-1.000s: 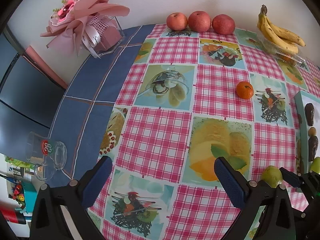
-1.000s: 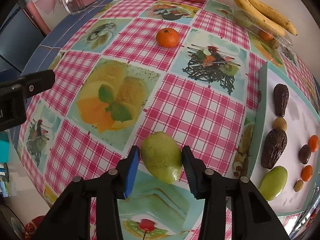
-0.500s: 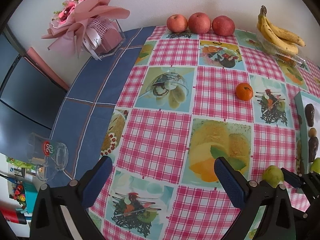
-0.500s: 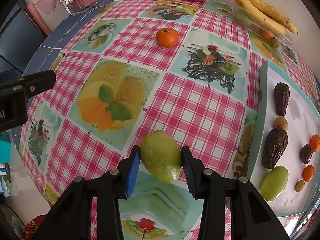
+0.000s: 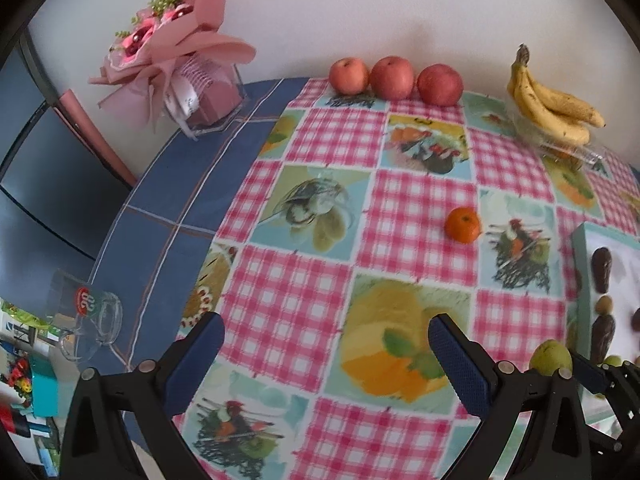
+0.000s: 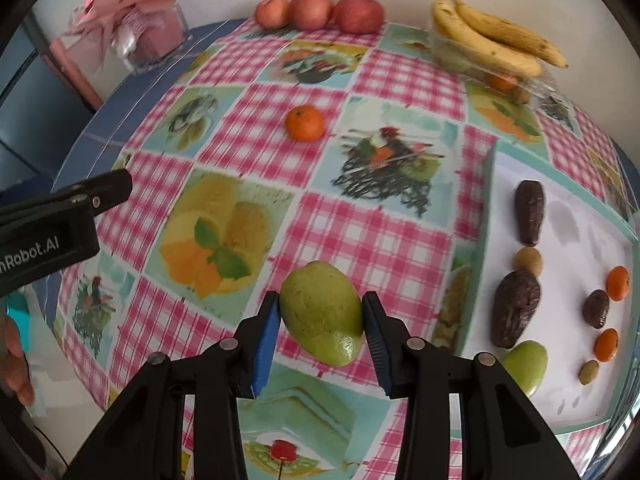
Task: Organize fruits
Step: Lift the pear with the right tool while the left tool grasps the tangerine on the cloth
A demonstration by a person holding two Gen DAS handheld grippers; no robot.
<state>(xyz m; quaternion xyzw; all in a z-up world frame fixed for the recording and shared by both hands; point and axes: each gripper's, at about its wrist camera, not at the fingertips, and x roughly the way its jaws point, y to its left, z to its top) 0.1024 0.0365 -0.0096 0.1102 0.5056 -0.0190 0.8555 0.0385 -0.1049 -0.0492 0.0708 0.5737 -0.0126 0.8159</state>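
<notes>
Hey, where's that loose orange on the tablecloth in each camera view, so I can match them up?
Left wrist view: the orange sits right of centre, on a pink check square.
Right wrist view: the orange sits upper centre-left, beyond the green mango held in the right gripper.
Shared landmark: the three red apples along the wall, beyond the orange.

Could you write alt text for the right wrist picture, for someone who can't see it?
The right gripper holds a green mango in its jaws above a pink checked tablecloth. A white tray of fruit lies to the right; an orange, apples and bananas lie beyond.
</notes>
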